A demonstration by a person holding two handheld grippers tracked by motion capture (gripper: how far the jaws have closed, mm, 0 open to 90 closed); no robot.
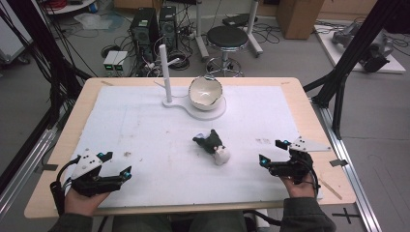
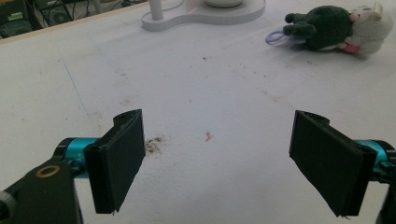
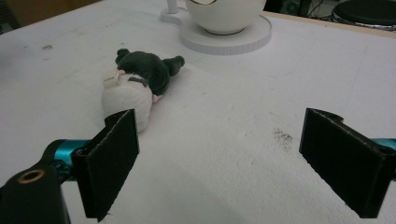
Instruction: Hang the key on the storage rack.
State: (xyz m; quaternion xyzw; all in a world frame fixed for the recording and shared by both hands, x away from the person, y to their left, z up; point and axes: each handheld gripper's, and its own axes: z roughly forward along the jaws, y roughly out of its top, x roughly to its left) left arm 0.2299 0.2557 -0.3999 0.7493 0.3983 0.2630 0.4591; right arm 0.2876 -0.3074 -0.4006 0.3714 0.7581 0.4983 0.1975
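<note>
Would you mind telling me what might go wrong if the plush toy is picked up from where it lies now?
The plush toy is soft and rounded, so the open right claw might pinch only fabric and drop it. The tilted bowl on its white stand sits just beyond; an overshoot could knock it. The toy's small loop could snag.

Even, bright overhead light, soft shadows (high view slightly coarse), gripper views mildly blurred.

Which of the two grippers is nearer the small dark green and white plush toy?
The right gripper: the plush toy lies just ahead of it, while the left gripper sits farther across the table.
</note>
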